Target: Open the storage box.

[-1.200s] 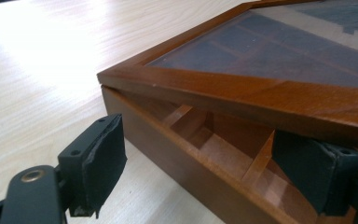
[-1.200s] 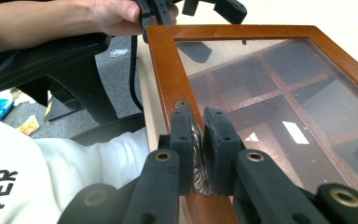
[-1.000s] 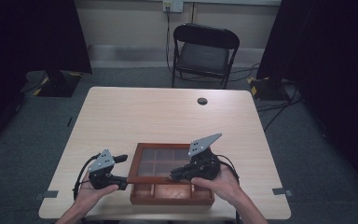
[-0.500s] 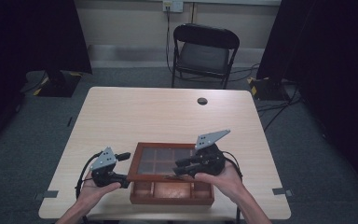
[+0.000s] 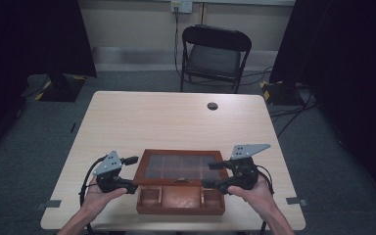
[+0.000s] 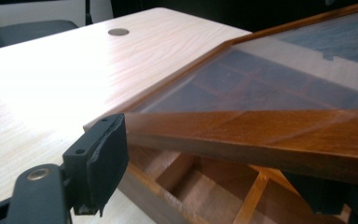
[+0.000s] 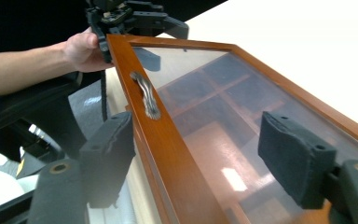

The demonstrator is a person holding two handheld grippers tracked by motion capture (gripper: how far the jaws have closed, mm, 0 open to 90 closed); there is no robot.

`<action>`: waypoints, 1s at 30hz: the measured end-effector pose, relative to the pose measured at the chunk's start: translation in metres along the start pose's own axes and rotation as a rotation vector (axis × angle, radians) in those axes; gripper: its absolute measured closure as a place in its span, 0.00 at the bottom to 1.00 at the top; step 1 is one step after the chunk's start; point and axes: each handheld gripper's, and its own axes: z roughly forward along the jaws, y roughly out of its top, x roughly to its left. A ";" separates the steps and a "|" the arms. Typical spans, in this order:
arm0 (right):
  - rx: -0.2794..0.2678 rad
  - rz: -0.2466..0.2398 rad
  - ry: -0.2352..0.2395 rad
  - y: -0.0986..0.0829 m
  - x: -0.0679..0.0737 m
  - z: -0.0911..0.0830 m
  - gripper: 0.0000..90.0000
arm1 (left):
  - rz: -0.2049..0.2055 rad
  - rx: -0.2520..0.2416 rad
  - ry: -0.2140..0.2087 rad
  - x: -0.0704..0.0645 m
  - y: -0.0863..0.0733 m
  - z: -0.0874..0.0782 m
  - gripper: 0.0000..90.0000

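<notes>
The worktop (image 5: 176,122) is broad and pale, bare across its far half save a small round dark disc (image 5: 212,105) near the far edge; a black chair (image 5: 215,54) stands beyond it. That leaves plenty of open room behind the box for a lid to swing back.

The wooden box (image 5: 181,203) sits at the near edge of the worktop, between my hands, its compartments showing at the front. Its glass-paned lid (image 5: 182,167) is now tilted well up on its far hinge side; a second ago it lay lower, so the opening is under way, I judge about halfway.

My right gripper (image 5: 214,175) has spread since then: in the right gripper view its jaws stand apart, straddling the lid's front rail beside the metal handle (image 7: 145,95) without pinching it. My left gripper (image 5: 133,171) sits at the lid's left front corner; one pad (image 6: 103,161) lies against the rail's end, but whether that pair is clenched I cannot tell.

The box's front wall lies close to the worktop's near edge, so there is little room to draw it toward me.
</notes>
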 end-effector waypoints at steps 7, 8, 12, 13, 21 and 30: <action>-0.005 0.002 -0.046 -0.008 -0.005 -0.009 0.25 | -0.002 -0.022 0.008 0.000 0.010 0.005 0.23; -0.009 0.001 -0.048 -0.009 -0.005 -0.010 0.25 | -0.006 -0.025 0.008 0.000 0.011 0.006 0.23; -0.024 -0.015 -0.066 -0.011 -0.007 -0.011 0.25 | -0.005 -0.027 0.003 0.000 0.014 0.007 0.25; -0.028 -0.017 -0.066 -0.011 -0.008 -0.011 0.25 | -0.001 -0.025 0.000 0.001 0.014 0.007 0.25; -0.030 -0.039 -0.073 -0.011 -0.010 -0.008 0.21 | -0.023 -0.021 -0.021 0.005 0.016 0.007 0.27; -0.029 -0.055 -0.100 -0.011 -0.011 -0.009 0.21 | -0.019 -0.019 -0.032 0.004 0.019 0.007 0.33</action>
